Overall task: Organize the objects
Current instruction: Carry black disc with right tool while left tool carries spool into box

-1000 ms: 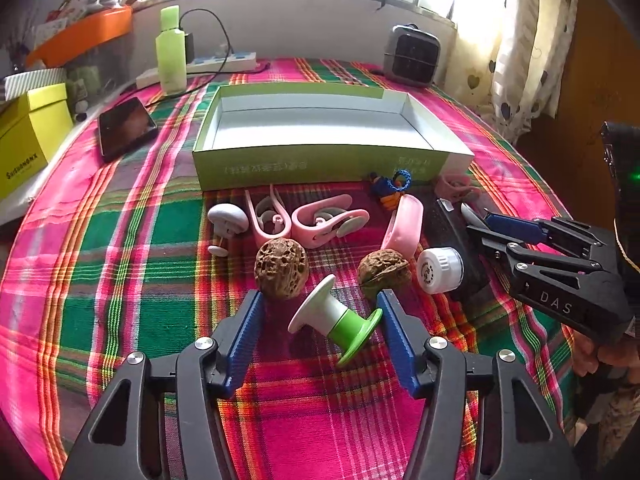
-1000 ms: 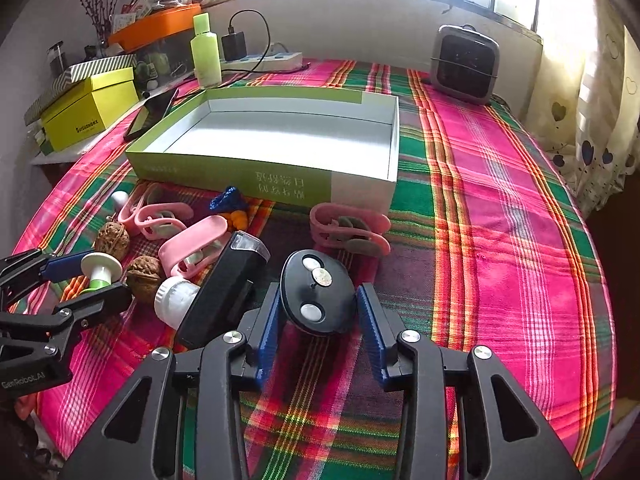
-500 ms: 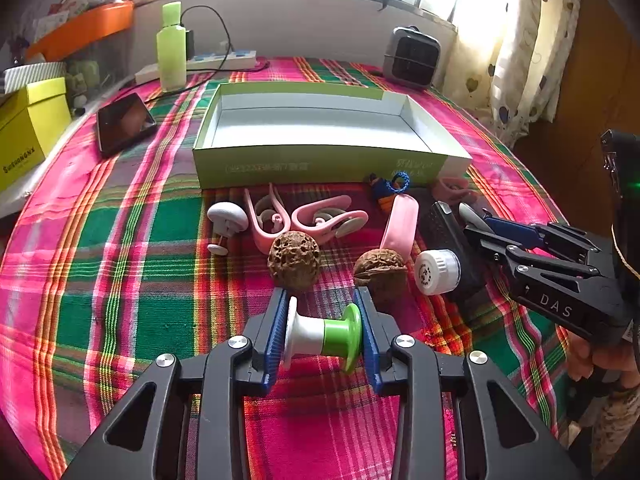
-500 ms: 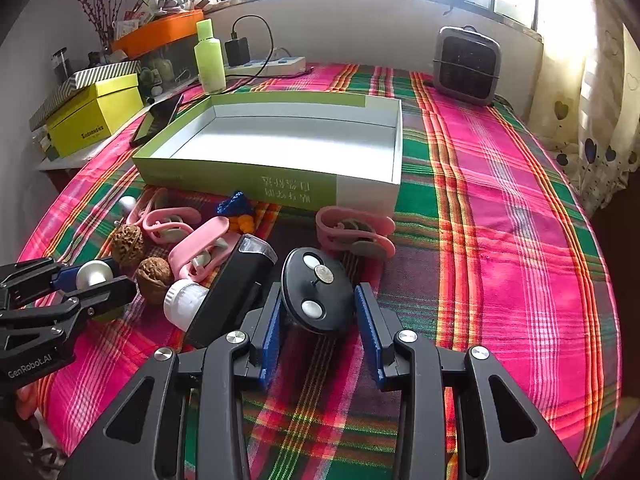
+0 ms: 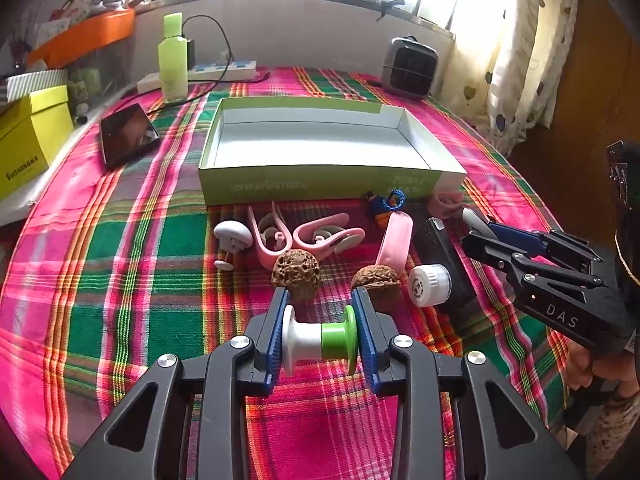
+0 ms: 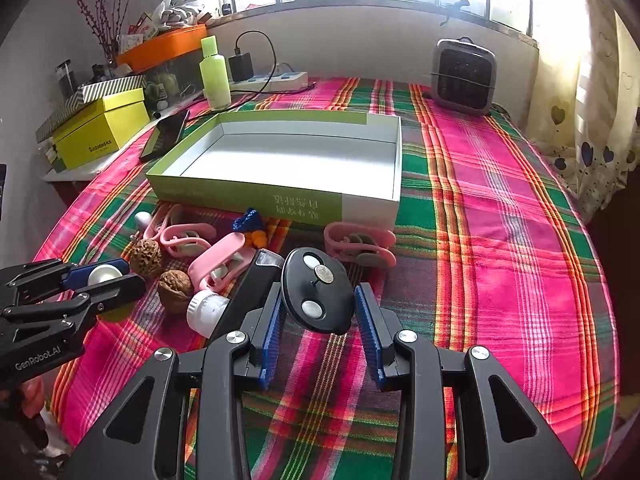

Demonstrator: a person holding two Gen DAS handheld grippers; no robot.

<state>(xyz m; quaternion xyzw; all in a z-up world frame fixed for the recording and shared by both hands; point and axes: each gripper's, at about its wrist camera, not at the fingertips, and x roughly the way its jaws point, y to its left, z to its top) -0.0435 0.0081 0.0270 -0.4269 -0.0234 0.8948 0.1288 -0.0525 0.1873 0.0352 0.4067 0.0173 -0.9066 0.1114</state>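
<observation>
The left claw (image 5: 320, 340) is pinching a white-and-green plastic spool (image 5: 319, 339) end to end between its blue pads; a second ago the jaws stood wide around the spool, which lay tilted on the pink-and-green plaid cloth surface (image 5: 120, 280), and they have just been closing onto it. Just ahead of this claw sit two brown wrinkled walnuts (image 5: 296, 270), then pink plastic clips (image 5: 328, 236), and beyond them the near wall of the shallow open green-and-white cardboard box (image 5: 320, 184). The right claw (image 6: 319, 316) grips a black oval plastic disc with metal studs (image 6: 316, 290); its jaws narrowed slightly. To that claw's right the cloth lies bare to the curtain; to its left a black rectangular case (image 6: 248, 292) crowds close.
</observation>
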